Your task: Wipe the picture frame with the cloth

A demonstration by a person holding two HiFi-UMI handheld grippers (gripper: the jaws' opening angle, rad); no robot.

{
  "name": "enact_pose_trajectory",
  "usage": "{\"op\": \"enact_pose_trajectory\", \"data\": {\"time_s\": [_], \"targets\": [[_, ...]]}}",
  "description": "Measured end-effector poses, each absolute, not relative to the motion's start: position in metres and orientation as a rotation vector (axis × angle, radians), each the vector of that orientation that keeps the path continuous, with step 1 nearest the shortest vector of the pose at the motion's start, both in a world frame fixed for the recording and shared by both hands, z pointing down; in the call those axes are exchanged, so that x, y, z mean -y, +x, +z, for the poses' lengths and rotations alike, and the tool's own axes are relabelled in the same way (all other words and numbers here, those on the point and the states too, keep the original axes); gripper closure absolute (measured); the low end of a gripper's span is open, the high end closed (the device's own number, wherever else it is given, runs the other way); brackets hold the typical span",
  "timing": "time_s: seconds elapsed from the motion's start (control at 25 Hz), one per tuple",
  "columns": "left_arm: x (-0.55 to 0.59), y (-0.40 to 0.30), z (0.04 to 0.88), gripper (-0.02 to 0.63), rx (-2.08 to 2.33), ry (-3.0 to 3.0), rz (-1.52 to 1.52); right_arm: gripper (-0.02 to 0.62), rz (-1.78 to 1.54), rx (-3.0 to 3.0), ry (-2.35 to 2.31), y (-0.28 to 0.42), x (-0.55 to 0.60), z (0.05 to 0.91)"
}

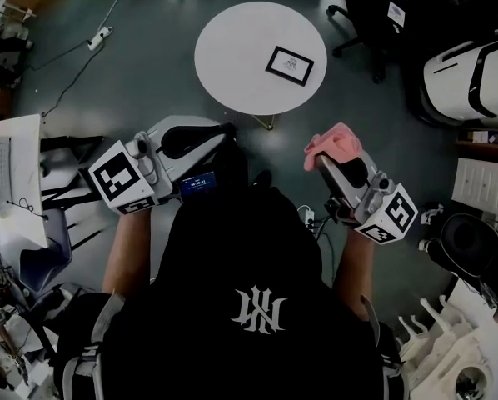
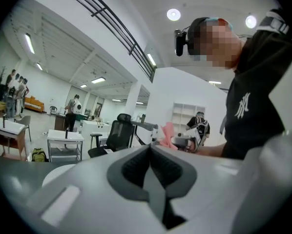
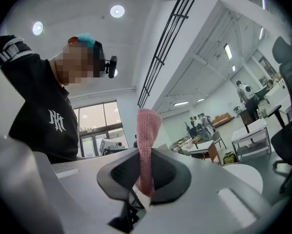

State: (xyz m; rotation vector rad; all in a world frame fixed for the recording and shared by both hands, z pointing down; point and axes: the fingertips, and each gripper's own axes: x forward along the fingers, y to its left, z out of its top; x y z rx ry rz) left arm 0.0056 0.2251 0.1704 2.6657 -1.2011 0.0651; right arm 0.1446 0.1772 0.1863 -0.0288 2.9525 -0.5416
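Note:
The black picture frame [image 1: 290, 65] lies flat on the right part of a round white table [image 1: 232, 57], well ahead of both grippers. My right gripper [image 1: 324, 163] is held up in the air, shut on a pink cloth [image 1: 334, 146]. In the right gripper view the cloth [image 3: 147, 145] stands up between the jaws. My left gripper [image 1: 226, 132] is also raised off the table, its jaws shut [image 2: 150, 148] with nothing between them. In the left gripper view the pink cloth [image 2: 168, 133] shows beyond the jaw tips. Neither gripper view shows the frame.
A black office chair [image 1: 374, 7] and a white machine [image 1: 474, 73] stand right of the table. A power strip with its cable [image 1: 99, 37] lies on the floor at the far left. A desk with a laptop [image 1: 7, 173] is at my left. People stand far off [image 2: 11, 89].

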Motion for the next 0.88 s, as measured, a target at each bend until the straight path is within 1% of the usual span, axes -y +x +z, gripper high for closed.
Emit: {"op": "enact_pose_trajectory", "data": {"time_s": [0.2, 0.44, 0.52, 0.68, 0.88], "targets": [[-0.242, 0.018, 0.152, 0.603, 1.167, 2.716, 0.1, 0.56, -0.532, -2.911, -0.043, 0.165, -0.209, 0.181], [-0.274, 0.028, 0.126, 0.603, 1.054, 2.83, 0.03, 0.561, -0.529, -2.847, -0.133, 0.168, -0.249, 0.157], [-0.297, 0.016, 0.124, 0.603, 1.032, 2.846, 0.001, 0.561, -0.518, -2.869, -0.167, 0.152, -0.271, 0.155], [-0.358, -0.032, 0.133, 0.603, 1.022, 2.82, -0.044, 0.561, -0.58, -2.874, -0.249, 0.106, -0.321, 0.159], [-0.404, -0.067, 0.142, 0.603, 1.046, 2.743, -0.053, 0.561, -0.636, -2.875, -0.329, 0.081, -0.348, 0.156]]}}
